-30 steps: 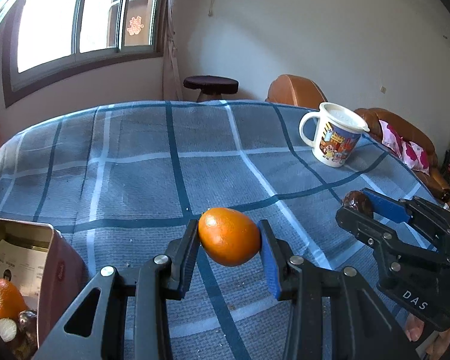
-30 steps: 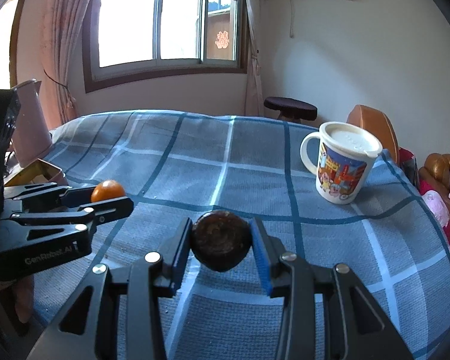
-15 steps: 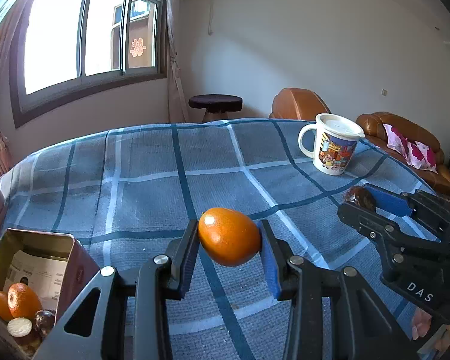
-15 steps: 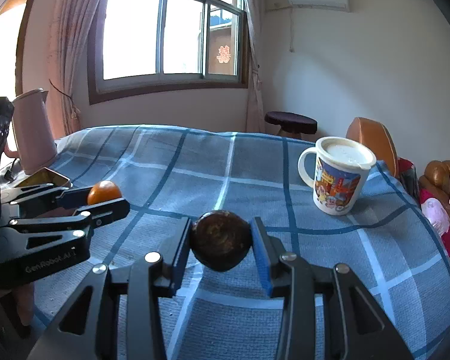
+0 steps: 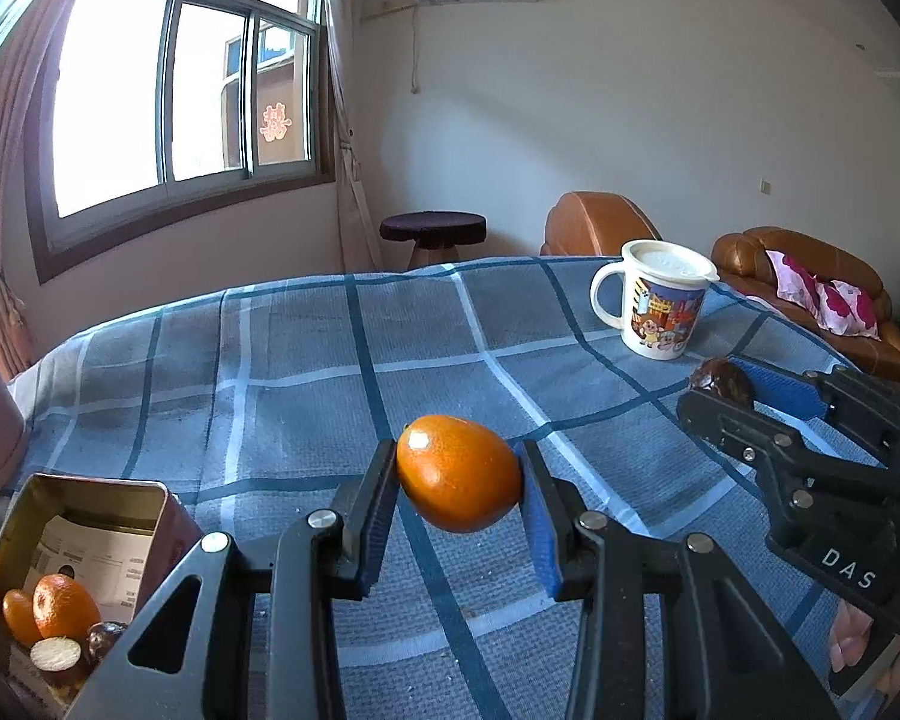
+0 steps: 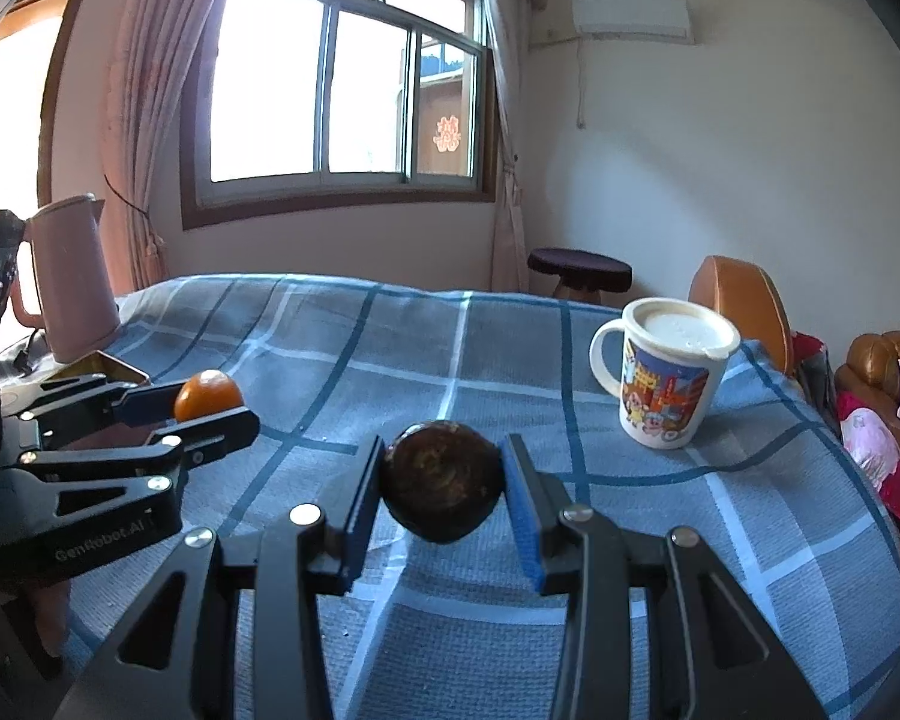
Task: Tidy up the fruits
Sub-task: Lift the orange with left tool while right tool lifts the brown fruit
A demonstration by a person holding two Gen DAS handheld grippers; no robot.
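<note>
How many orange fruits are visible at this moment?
3: one orange fruit clamped in the left gripper, two oranges inside the open tin at lower left. The tin may hide more.

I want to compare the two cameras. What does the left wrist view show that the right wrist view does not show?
Only the left wrist view shows inside the open tin, where more fruit lies. Only the right wrist view shows the whole pink kettle. Both show the left gripper shut on the orange fruit, the right gripper shut on the dark fruit, and the mug.
</note>
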